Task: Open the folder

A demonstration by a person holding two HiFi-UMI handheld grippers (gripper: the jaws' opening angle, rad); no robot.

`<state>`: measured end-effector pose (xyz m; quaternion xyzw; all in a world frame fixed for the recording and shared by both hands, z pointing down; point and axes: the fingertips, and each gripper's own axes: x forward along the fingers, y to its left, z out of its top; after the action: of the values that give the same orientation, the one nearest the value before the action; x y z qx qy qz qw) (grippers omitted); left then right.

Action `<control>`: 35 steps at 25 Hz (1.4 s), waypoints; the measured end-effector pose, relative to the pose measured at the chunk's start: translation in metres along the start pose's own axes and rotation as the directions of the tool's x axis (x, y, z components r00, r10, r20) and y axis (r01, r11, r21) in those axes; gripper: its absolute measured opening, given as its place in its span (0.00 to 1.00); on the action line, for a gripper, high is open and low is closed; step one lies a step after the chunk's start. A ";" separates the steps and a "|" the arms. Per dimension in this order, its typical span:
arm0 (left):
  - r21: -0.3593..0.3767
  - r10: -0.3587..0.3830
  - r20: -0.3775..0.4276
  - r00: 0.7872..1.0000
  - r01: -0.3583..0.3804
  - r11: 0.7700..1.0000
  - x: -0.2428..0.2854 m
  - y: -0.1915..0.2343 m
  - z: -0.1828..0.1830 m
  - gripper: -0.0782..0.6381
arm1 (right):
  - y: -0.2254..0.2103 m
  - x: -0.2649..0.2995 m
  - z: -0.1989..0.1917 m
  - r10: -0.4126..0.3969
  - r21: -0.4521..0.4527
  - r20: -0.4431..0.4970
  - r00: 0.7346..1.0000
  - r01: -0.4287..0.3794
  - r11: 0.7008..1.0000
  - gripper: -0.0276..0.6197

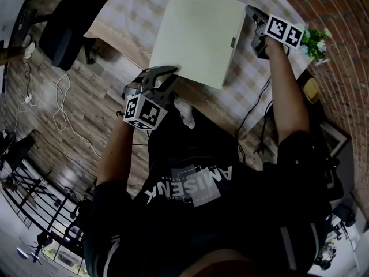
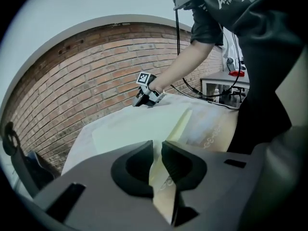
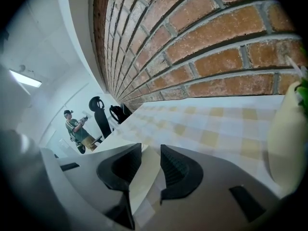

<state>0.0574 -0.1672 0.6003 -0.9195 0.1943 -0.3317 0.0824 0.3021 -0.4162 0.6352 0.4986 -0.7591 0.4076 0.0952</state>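
The folder (image 1: pixel 199 33) is a flat, pale yellow-green rectangle, matte and smooth, with crisp corners and a small grey tab (image 1: pixel 233 41) midway along its right edge. From the head view it lies closed on the surface (image 1: pixel 127 16), between our two hands.

Our left tool (image 1: pixel 170 77) is at the folder's near corner. In the left gripper view its dark, ribbed pads (image 2: pixel 180 160) stand almost together, and the left tool (image 2: pixel 158 150) pinches a thin pale edge of the folder (image 2: pixel 130 129). Our right tool (image 1: pixel 252 27) sits at the far right edge by the tab. In its own view the right tool (image 3: pixel 151 160) has its pads spread. The folder (image 3: pixel 144 177) runs between them, and we see no squeeze on it. Each tool has a grey, smooth plastic body and carries a cube of black-and-white square markers.

A soft cloth (image 3: pixel 216 124) checked in beige and white covers the surface, with a patterned trim (image 1: pixel 115 33) along its near edge. A small plant (image 1: pixel 314 39) with white flowers stands past the right tool, in a pale, rounded pot (image 3: pixel 284 134).

A red brick wall (image 3: pixel 216 42) with light mortar lines runs behind the surface. The floor (image 1: pixel 86 97) is grey-brown wood plank, with a loose white cable (image 1: pixel 57 105) looping over it and a black office chair (image 1: pixel 63 27) beside the surface. Far off, another person (image 3: pixel 77 126) stands by a white wall.
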 end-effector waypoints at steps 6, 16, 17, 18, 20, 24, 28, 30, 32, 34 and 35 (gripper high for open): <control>-0.065 0.040 0.057 0.998 -0.036 0.997 -0.009 0.013 0.006 0.16 | 0.000 0.000 -0.003 -0.007 -0.003 -0.020 1.000 0.007 1.000 0.28; -0.290 0.174 0.121 0.977 -0.133 0.948 -0.050 0.059 0.007 0.15 | 0.002 -0.001 -0.002 -0.053 -0.022 -0.022 0.998 0.053 0.998 0.28; -0.345 0.188 0.134 0.973 -0.132 0.929 -0.054 0.063 0.005 0.15 | 0.003 -0.001 -0.001 -0.068 -0.042 -0.025 0.997 0.067 0.997 0.28; -0.384 0.199 0.137 0.970 -0.133 0.914 -0.058 0.066 0.001 0.15 | 0.003 -0.002 -0.002 -0.082 -0.061 -0.028 0.996 0.080 0.995 0.28; -0.434 0.221 0.133 0.966 -0.144 0.889 -0.065 0.071 -0.009 0.15 | 0.003 -0.002 -0.002 -0.101 -0.074 -0.033 0.994 0.098 0.992 0.28; -0.553 0.314 0.113 0.943 -0.203 0.808 -0.081 0.092 -0.031 0.15 | 0.004 -0.002 -0.003 -0.119 -0.076 -0.039 0.992 0.116 0.990 0.28; -0.678 0.408 0.054 0.911 -0.267 0.685 -0.098 0.115 -0.060 0.15 | 0.006 -0.003 -0.002 -0.147 -0.087 -0.043 0.988 0.143 0.986 0.28; -0.713 0.433 0.030 0.901 -0.284 0.641 -0.104 0.124 -0.073 0.14 | 0.007 -0.003 -0.001 -0.161 -0.099 -0.045 0.986 0.156 0.983 0.28; -0.730 0.457 0.004 0.890 -0.310 0.609 -0.109 0.131 -0.084 0.14 | 0.008 -0.002 -0.001 -0.169 -0.100 -0.046 0.985 0.164 0.981 0.28; -0.736 0.481 -0.027 0.876 -0.343 0.584 -0.112 0.138 -0.095 0.14 | 0.008 -0.002 -0.001 -0.174 -0.089 -0.043 0.984 0.170 0.981 0.28; -0.739 0.489 -0.043 0.871 -0.357 0.571 -0.113 0.140 -0.100 0.14 | 0.008 -0.002 -0.001 -0.179 -0.086 -0.042 0.983 0.175 0.981 0.28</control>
<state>-0.1290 -0.2506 0.5725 -0.8250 0.5165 -0.1194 -0.1957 0.2966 -0.4130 0.6304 0.5496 -0.7252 0.3782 0.1703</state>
